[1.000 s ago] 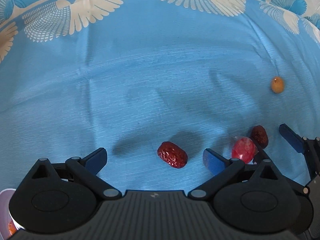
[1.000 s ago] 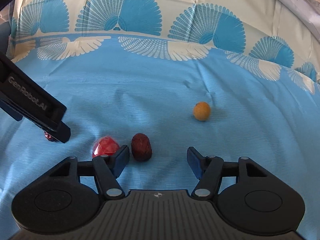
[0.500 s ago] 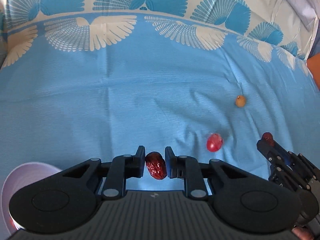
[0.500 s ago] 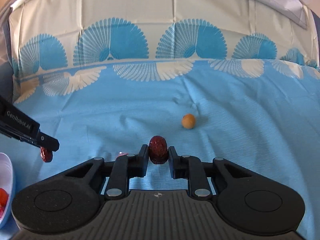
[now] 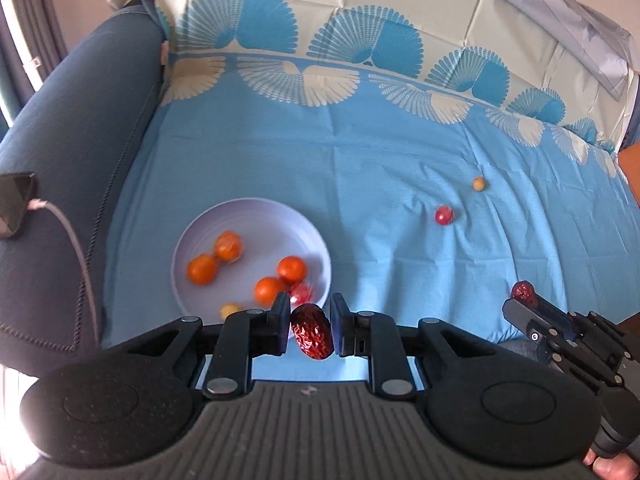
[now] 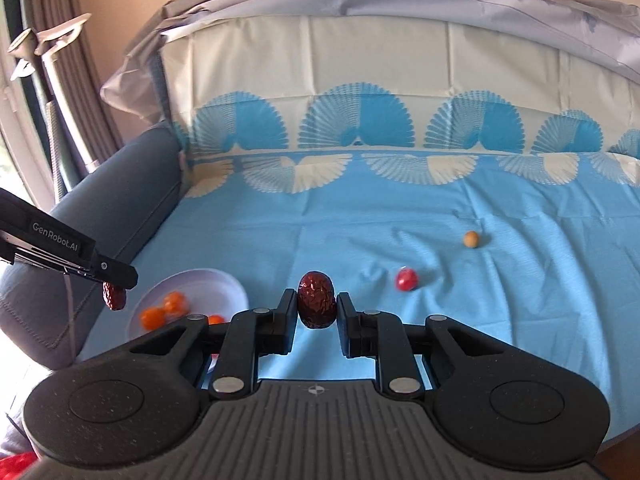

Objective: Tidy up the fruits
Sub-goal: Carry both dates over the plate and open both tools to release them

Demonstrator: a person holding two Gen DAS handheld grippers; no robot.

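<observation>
Left wrist view — two dates held above a blue sheet, a plate of fruit below.

The blue sheet (image 5: pixel 360 184) covers the seat so loose fruit shows plainly; the pale plate (image 5: pixel 200 236) at its left edge collects what is sorted, mostly small oranges (image 5: pixel 202 269). The left gripper (image 5: pixel 310 330) is clamped on a wrinkled, glossy dark-red date (image 5: pixel 311 336) just off the plate's rim, likely for dropping in. The right gripper (image 6: pixel 317 312) is clamped on a second date (image 6: pixel 317 300), upright. A red fruit (image 5: pixel 445 215) and a small yellow one (image 5: pixel 478 183) lie well apart from the plate.
</observation>
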